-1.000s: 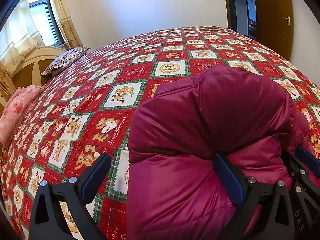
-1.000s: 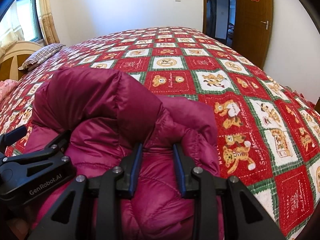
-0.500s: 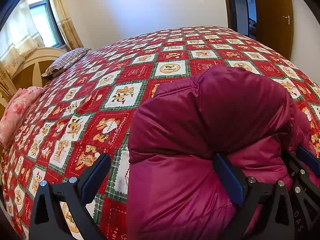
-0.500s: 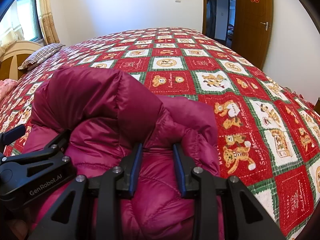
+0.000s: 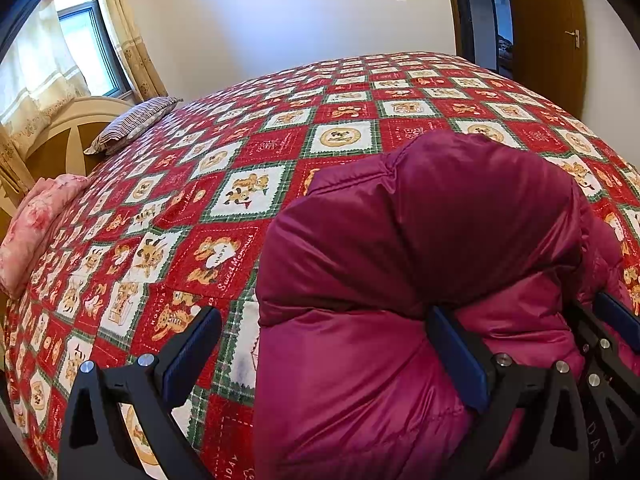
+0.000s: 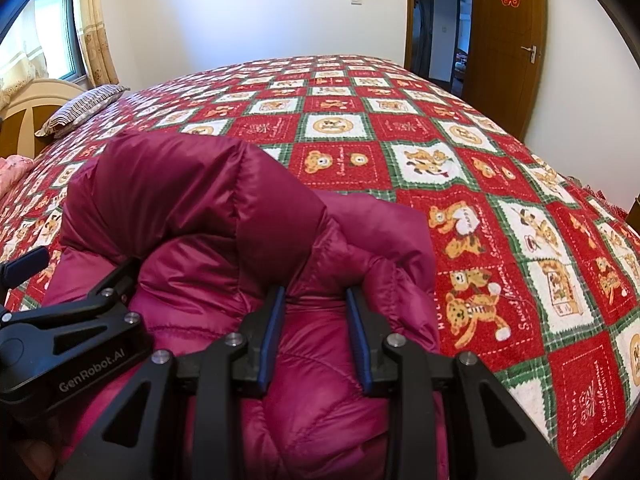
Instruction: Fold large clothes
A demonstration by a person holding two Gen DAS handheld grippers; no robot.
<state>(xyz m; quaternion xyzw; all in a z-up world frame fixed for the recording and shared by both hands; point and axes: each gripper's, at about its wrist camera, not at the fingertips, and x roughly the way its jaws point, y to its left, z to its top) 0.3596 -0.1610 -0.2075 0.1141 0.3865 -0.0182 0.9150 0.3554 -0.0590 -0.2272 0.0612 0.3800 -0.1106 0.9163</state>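
Folded partway: jacket bunched on bed. Left gripper spread wide, holding nothing; right gripper narrowed, pinching jacket.

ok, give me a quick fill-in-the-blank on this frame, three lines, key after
1. The left tongs stand wide ___ over the jacket's edge.
2. The maroon jacket lies on a quilt printed with cartoon ___.
3. The pillow by the headboard is ___.

Missing words: open; bears; striped

Black gripper, blue pads, silver screws
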